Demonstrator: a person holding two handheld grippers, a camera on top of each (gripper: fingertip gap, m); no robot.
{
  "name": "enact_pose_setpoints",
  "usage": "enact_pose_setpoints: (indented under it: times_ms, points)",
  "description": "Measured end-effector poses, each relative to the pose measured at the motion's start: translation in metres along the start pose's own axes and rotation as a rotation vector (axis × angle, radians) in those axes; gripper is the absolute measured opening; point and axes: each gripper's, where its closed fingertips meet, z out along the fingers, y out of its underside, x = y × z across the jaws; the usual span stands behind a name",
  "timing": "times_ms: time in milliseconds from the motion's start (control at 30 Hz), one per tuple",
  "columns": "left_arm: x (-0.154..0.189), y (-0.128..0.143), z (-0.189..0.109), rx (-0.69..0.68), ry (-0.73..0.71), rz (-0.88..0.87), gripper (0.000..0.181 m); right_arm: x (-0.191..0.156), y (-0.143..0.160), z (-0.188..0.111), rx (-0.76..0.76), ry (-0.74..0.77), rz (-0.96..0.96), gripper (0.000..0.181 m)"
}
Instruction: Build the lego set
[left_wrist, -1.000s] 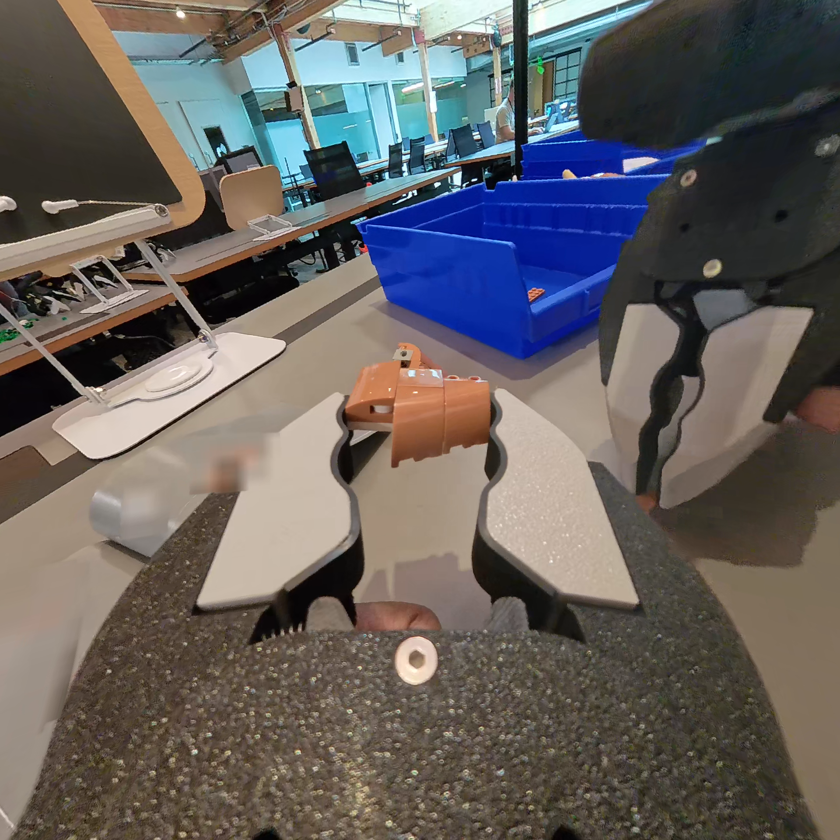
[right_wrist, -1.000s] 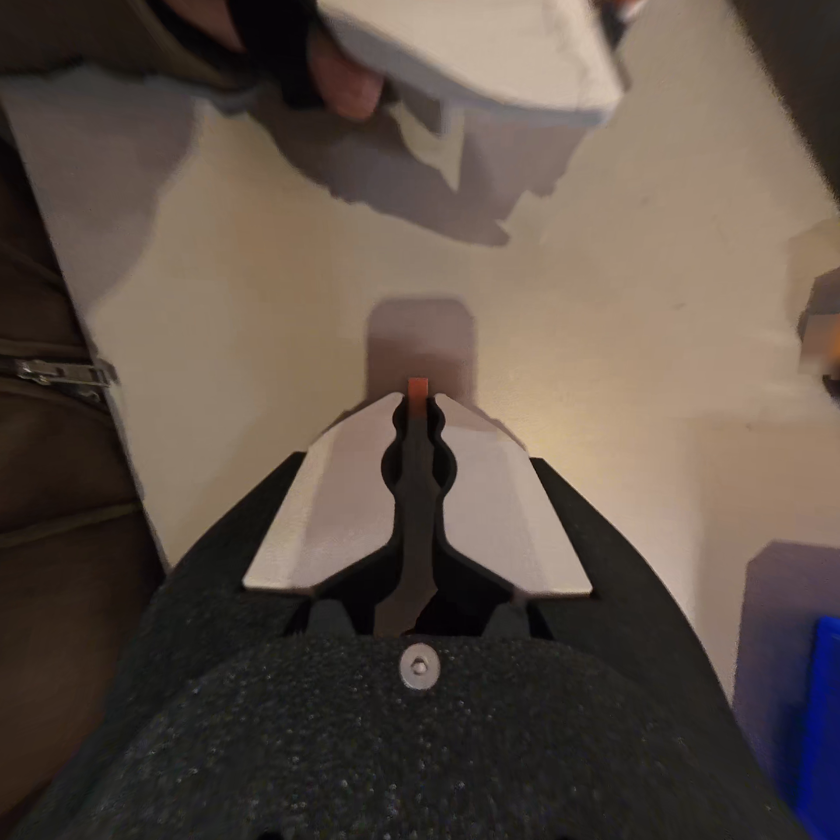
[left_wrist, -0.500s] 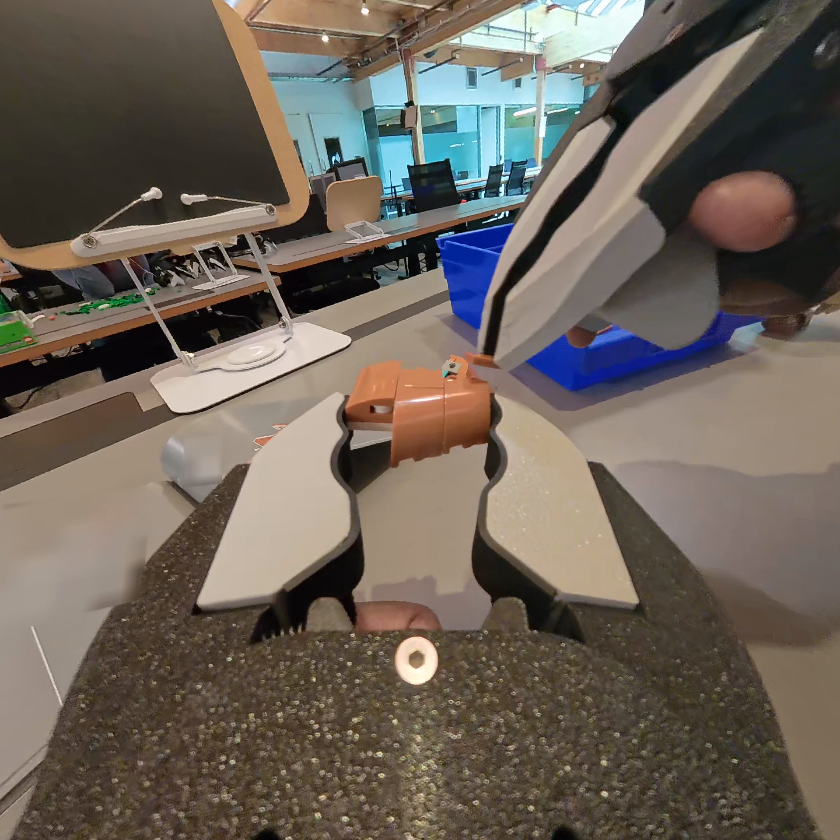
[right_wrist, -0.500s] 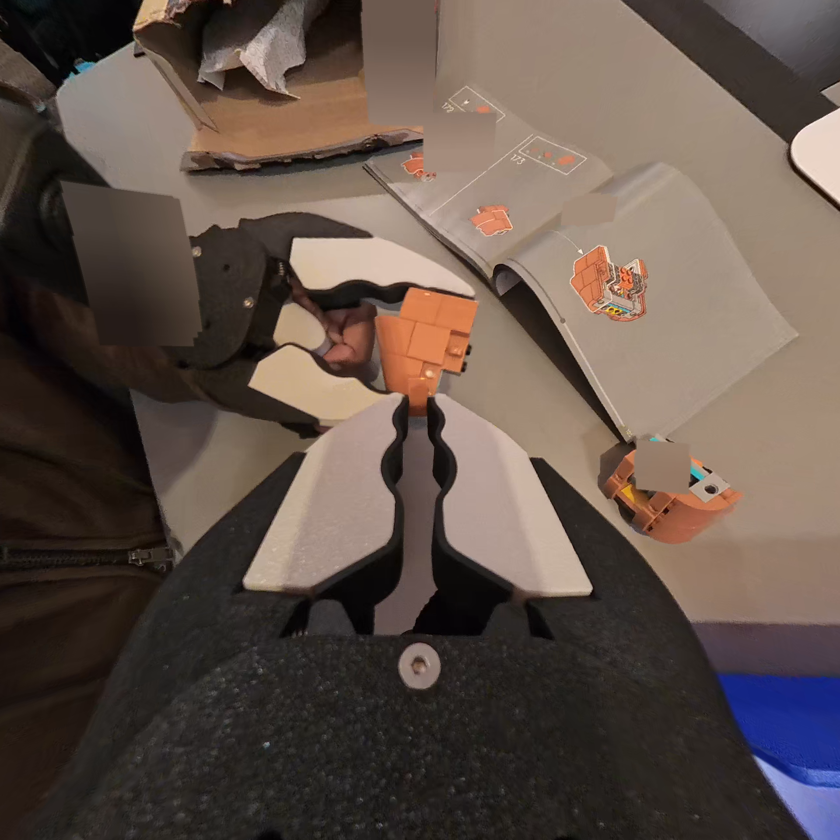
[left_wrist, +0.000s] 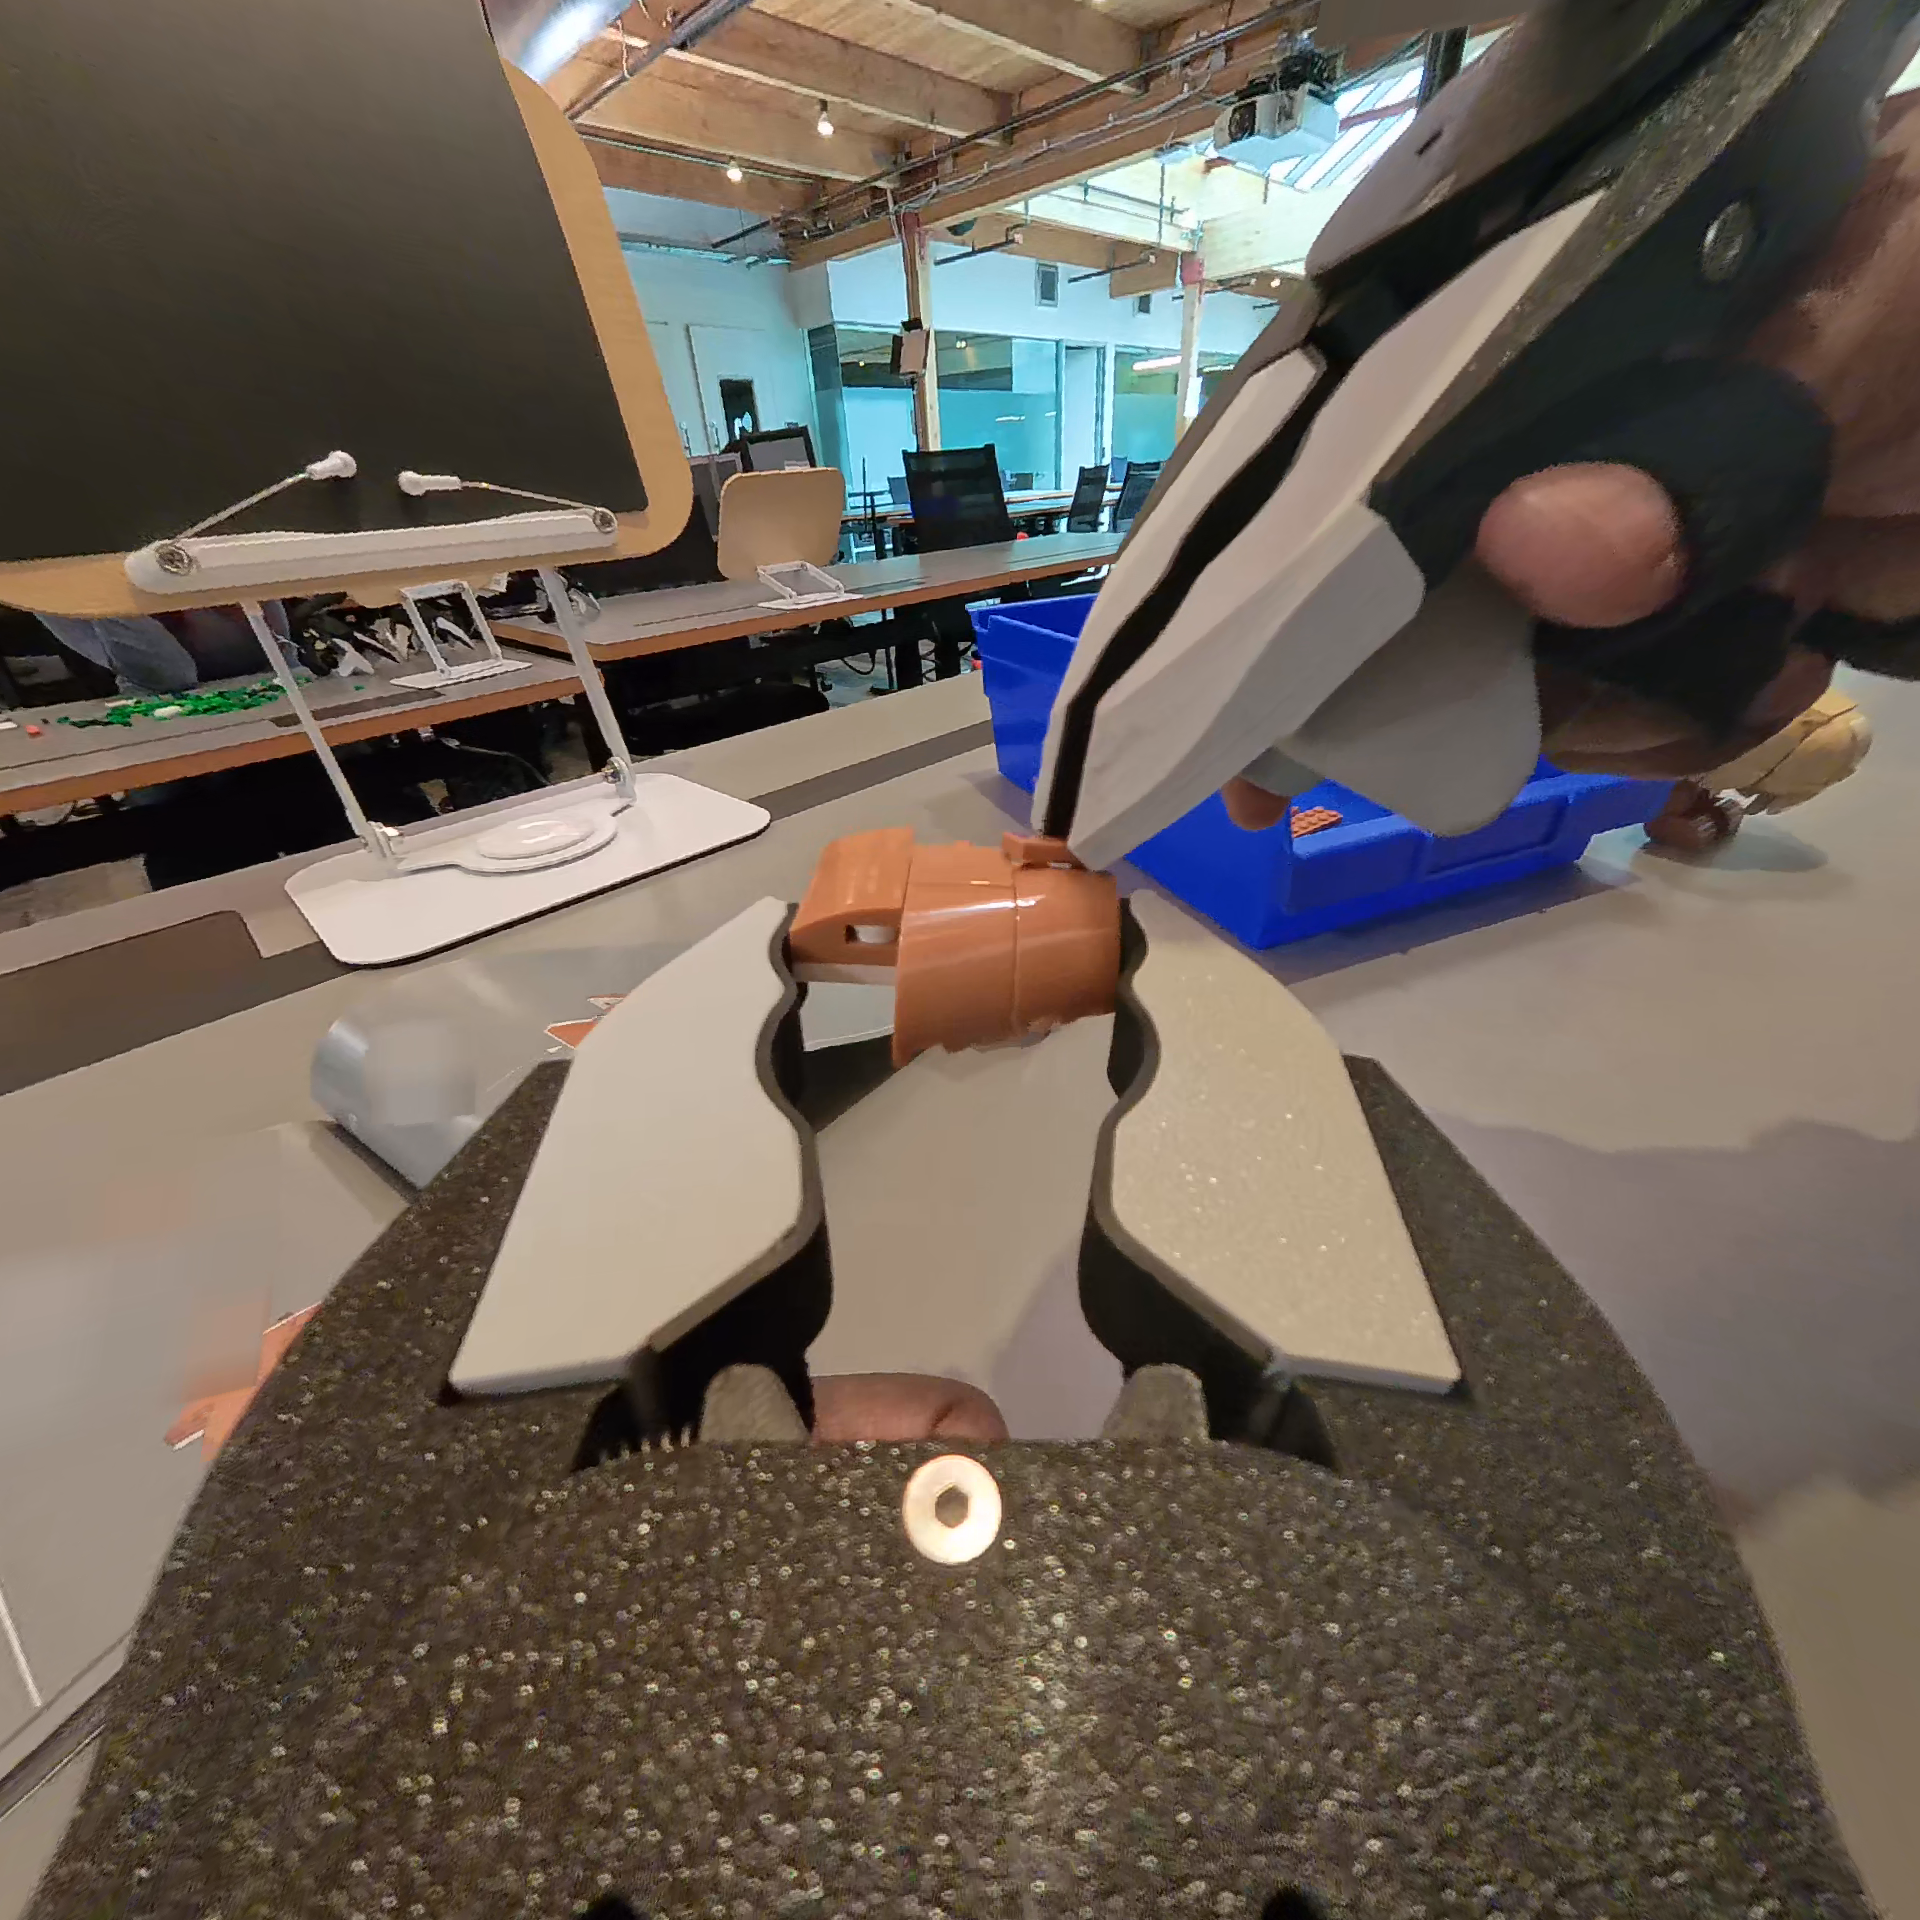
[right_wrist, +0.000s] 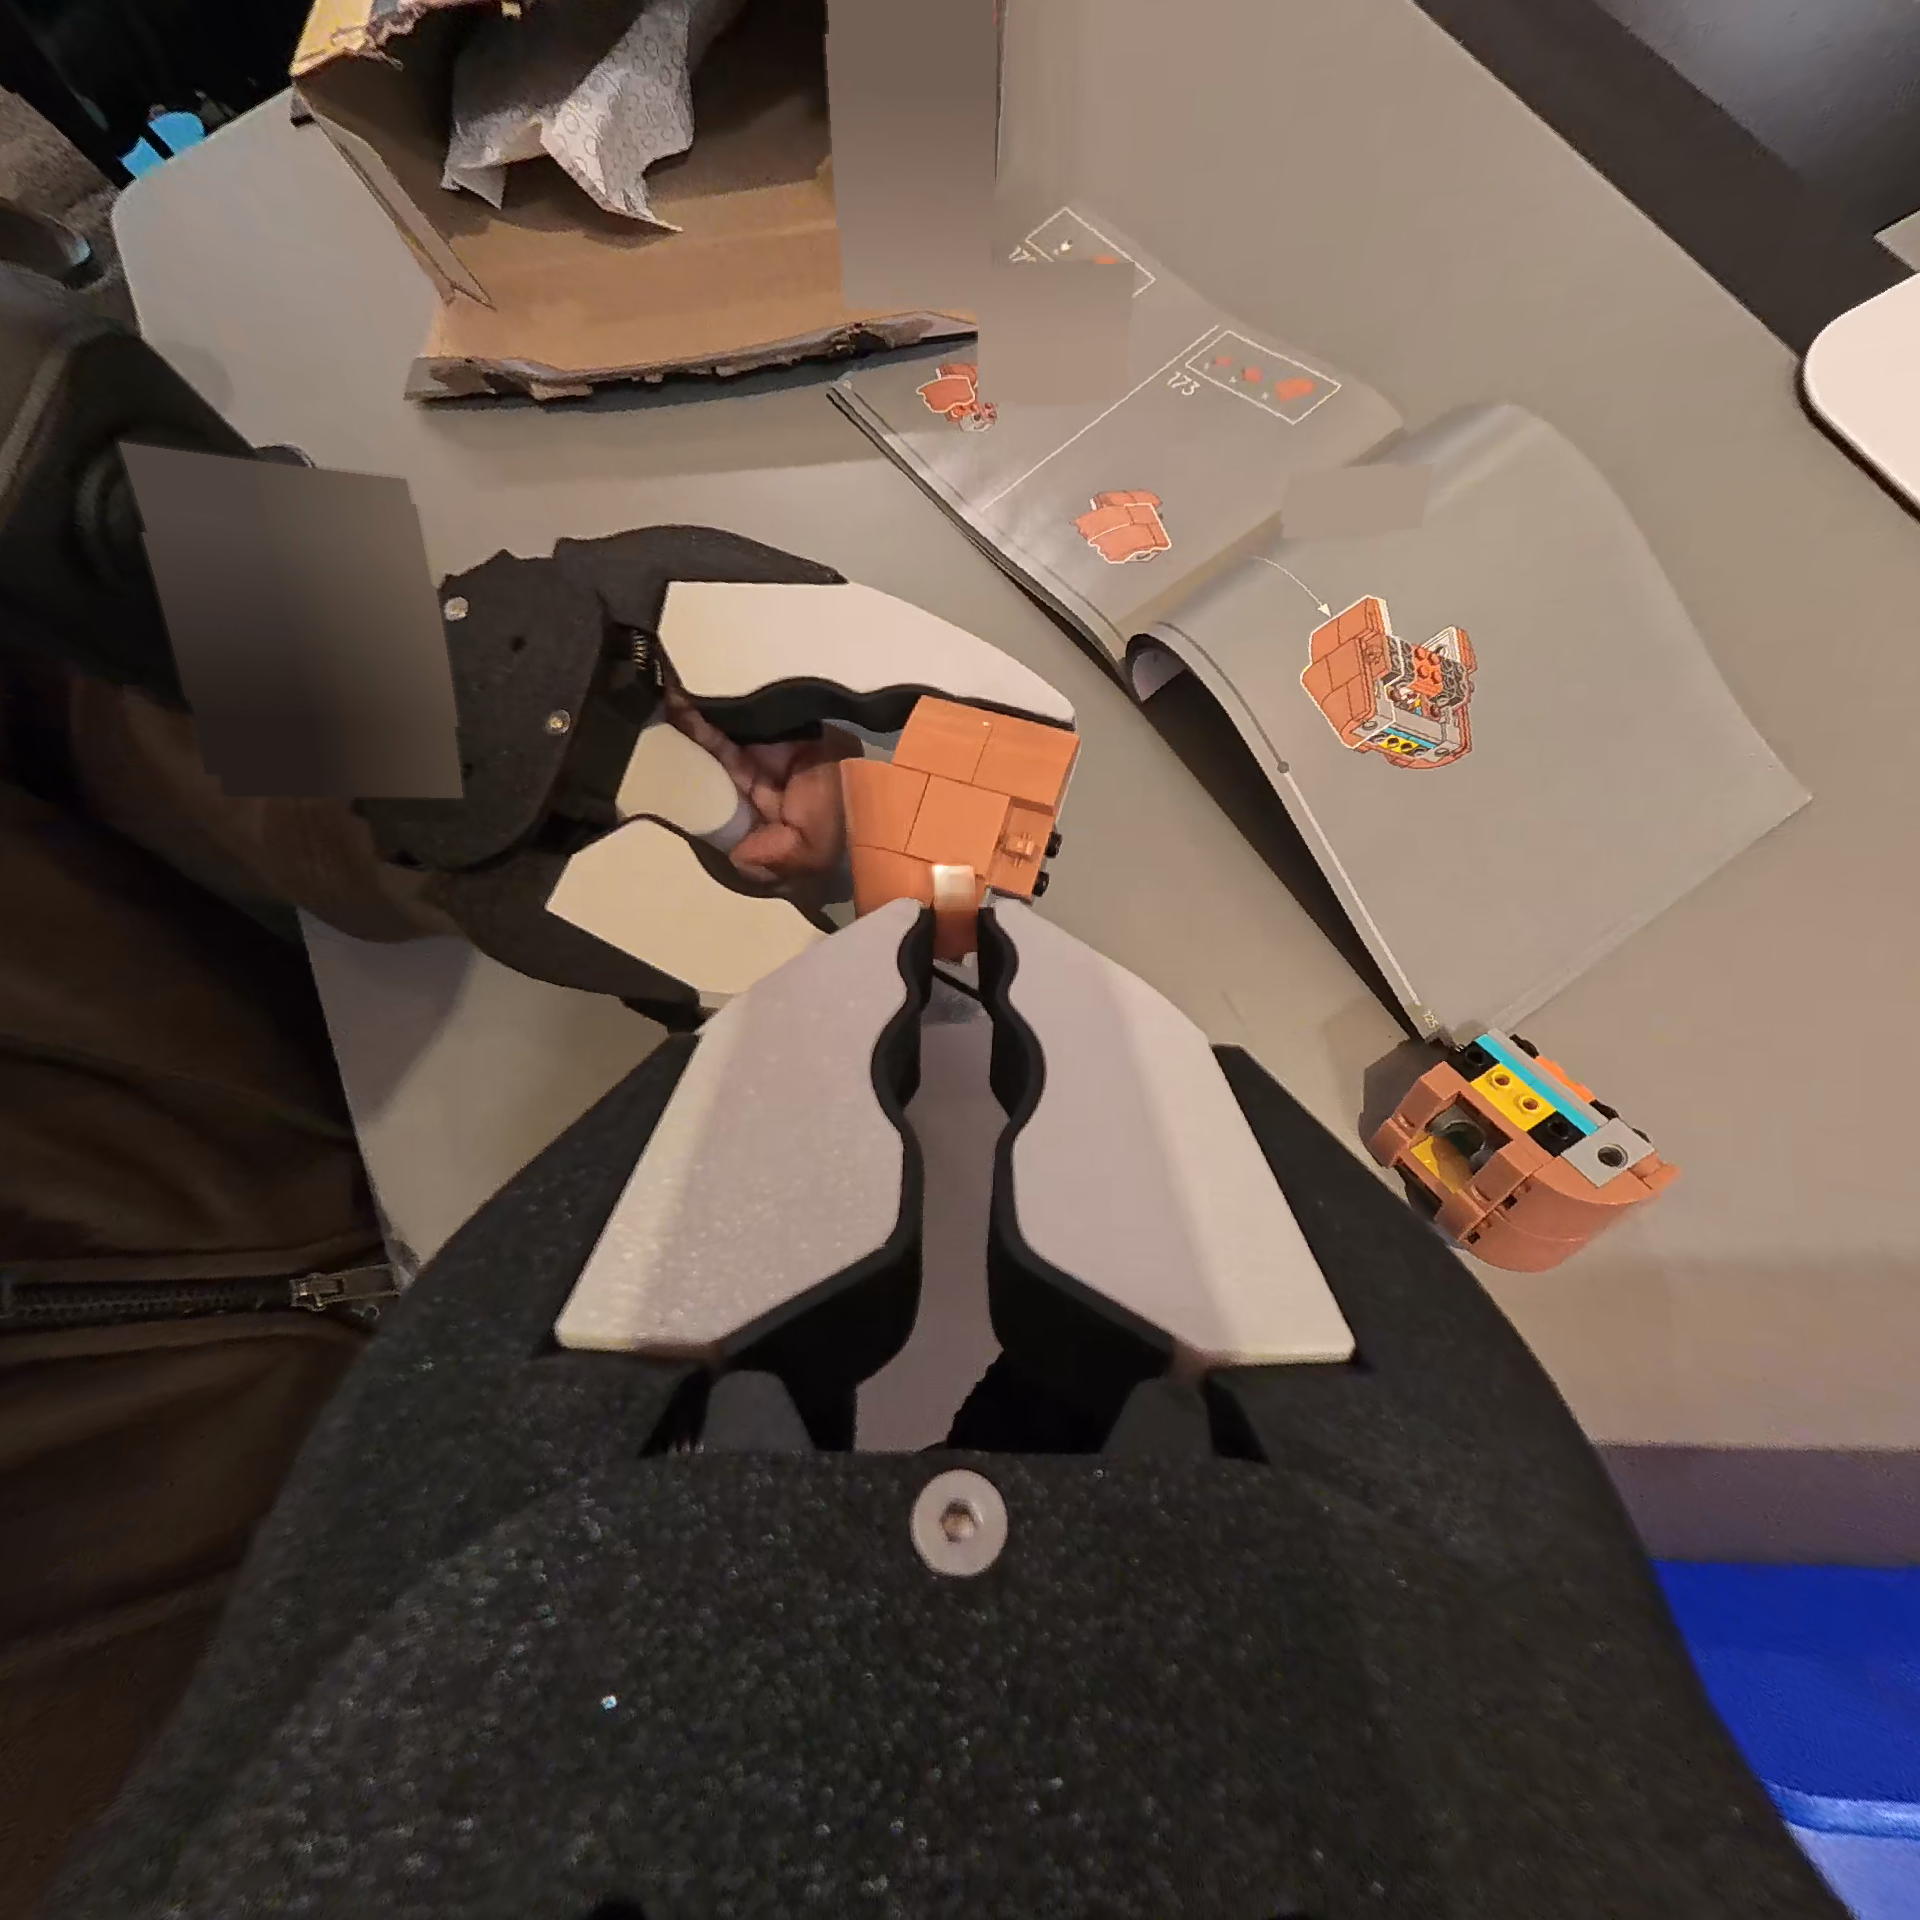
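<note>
Grey desk, open booklet at far right: a small piece has been brought onto the brown block.

Left tongs stay clenched on the block; right tongs, pinching the piece, have closed in since 1 second ago, so pressing home seems next.

Printed step and page numbers stand on the open grey instruction booklet, beside its brick diagrams.

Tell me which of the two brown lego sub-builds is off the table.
The all-brown sub-build clamped between the left gripper fingers, held above the table. The other brown sub-build, with yellow and teal bricks exposed, sits on the table by the instruction booklet.
</note>
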Motion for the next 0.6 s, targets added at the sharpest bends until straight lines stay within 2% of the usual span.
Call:
enact_pose_setpoints:
  times_ms: [600]
  points:
    - [0.008, -0.01, -0.002, 0.081, 0.114, -0.147, 0.056, -0.011, -0.009, -0.004, 0.055, -0.042, 0.019, 0.021]
